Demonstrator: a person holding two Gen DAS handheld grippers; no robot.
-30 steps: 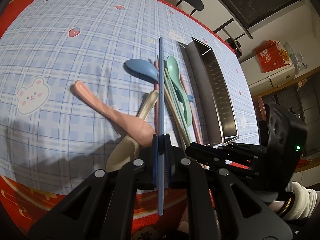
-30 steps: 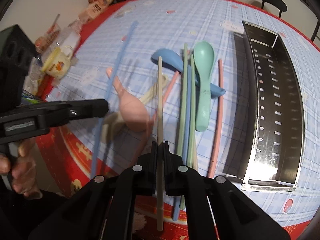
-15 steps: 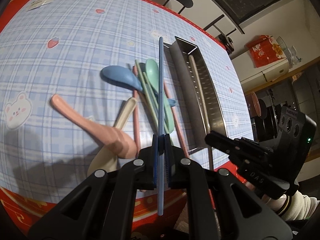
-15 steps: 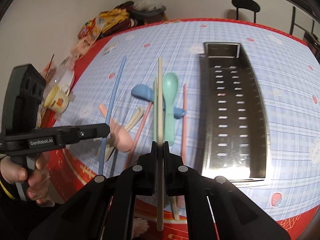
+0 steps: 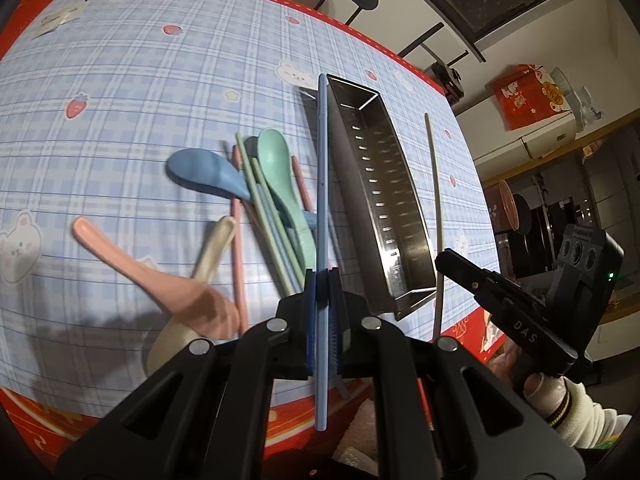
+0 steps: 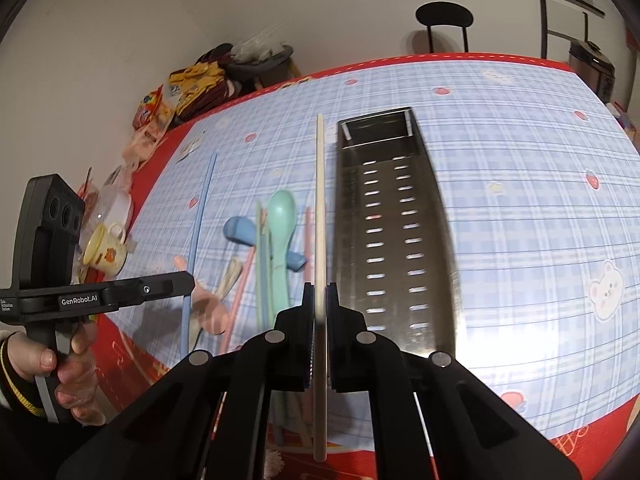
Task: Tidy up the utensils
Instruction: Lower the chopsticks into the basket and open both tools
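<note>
Counter [image 5: 160,80] cloth: pale blue plaid with strawberry and white bear prints, red border. Silver perforated tray [image 5: 384,208] as landmark. Left of tray: mint-green spoon [image 5: 280,168], blue spoon [image 5: 204,172], pink spoon [image 5: 160,284], beige spoon [image 5: 200,272], green chopsticks [image 5: 264,216], pink chopstick [image 5: 238,256]. Black left tool [image 5: 322,280] with blue chopstick [image 5: 322,200] at tray's left edge. Black right tool [image 6: 319,300] with cream chopstick [image 6: 320,208], also left of tray. Far left of tray: yellow cartoon cup [image 6: 105,250].
</note>
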